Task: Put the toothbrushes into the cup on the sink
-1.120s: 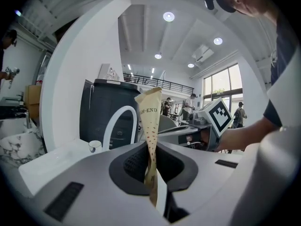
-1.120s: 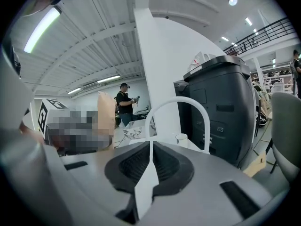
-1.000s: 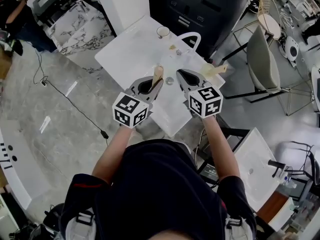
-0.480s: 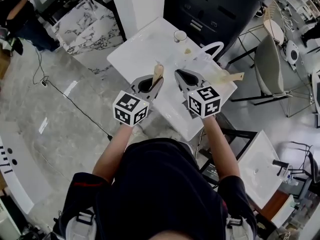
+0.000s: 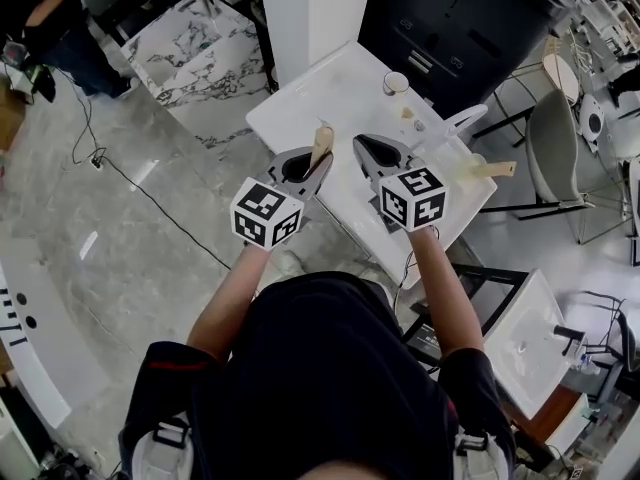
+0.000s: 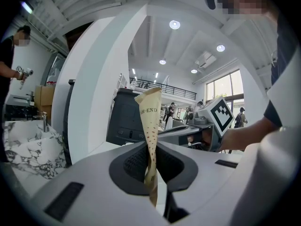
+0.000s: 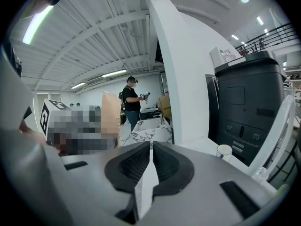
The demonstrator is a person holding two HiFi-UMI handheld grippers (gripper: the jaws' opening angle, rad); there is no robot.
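Note:
My left gripper (image 5: 314, 161) is shut on a tan paper toothbrush pack (image 5: 321, 140), which stands up from the jaws (image 6: 149, 126). In my right gripper (image 5: 364, 149), shut as well, is a thin flat pack, seen edge-on as a pale strip (image 7: 145, 189). Ahead lies the white sink top (image 5: 330, 98), with a white cup (image 5: 396, 82) near its far edge, also in the right gripper view (image 7: 224, 150). Another tan pack (image 5: 492, 170) rests at the sink's right edge. Both grippers hover over the sink's near edge, short of the cup.
A white arched faucet (image 5: 466, 118) and two small items (image 5: 408, 113) sit on the sink near the cup. Behind are a white pillar (image 5: 310, 8) and a dark cabinet (image 5: 470, 18). A marbled counter (image 5: 195, 43), a floor cable (image 5: 150, 203) and a chair (image 5: 555, 138) flank it.
The sink, cup and tan pack have slid right in the head view as I moved along. Both grippers keep the same place before me, still closed on their packs.

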